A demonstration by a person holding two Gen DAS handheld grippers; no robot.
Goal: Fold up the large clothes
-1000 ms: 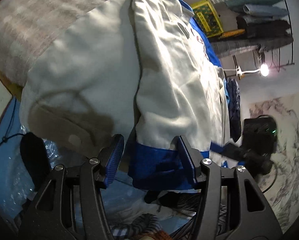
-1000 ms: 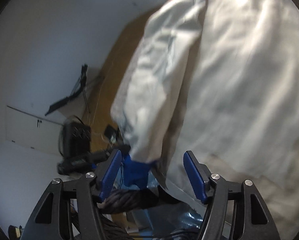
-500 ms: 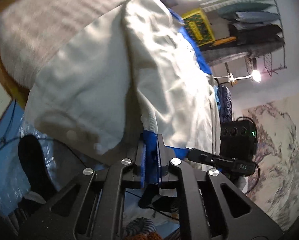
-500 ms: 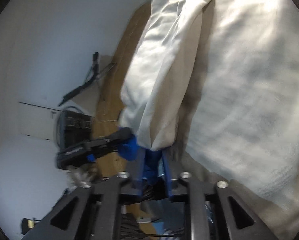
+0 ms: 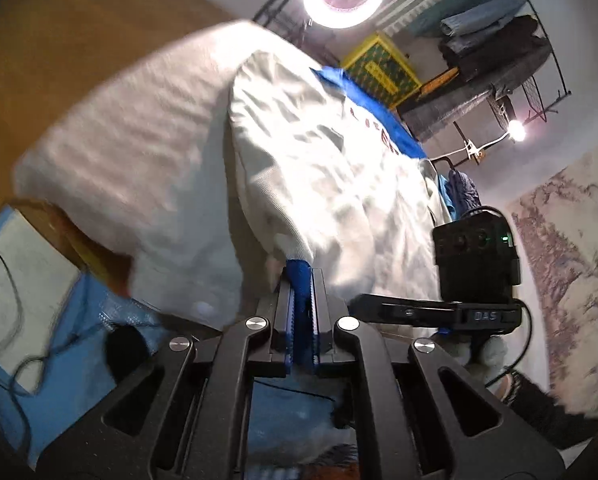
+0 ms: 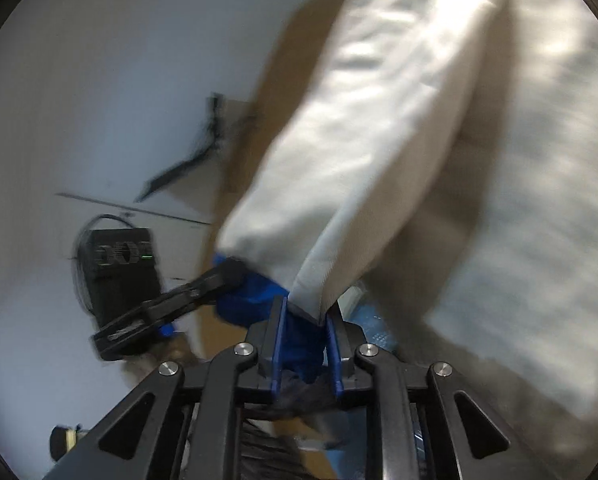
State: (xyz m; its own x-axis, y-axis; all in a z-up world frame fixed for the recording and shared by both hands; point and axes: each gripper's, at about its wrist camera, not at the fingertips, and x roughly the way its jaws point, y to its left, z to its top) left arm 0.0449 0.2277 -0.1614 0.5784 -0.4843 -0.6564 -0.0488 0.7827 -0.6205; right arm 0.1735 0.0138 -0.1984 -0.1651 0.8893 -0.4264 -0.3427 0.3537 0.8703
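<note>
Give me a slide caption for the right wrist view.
Right hand-held gripper, jaws just closed, pinches the blue cuff of a white jacket sleeve.

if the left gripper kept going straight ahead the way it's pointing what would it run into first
Probably the white jacket itself. The left gripper is shut on the jacket's blue cuff, and the white sleeve and body rise directly ahead of the fingertips. Depth is hard to judge in this fisheye view.

Two wrist fisheyes, close, angled slightly downward, seemingly sharing the white garment (image 5: 331, 168)
</note>
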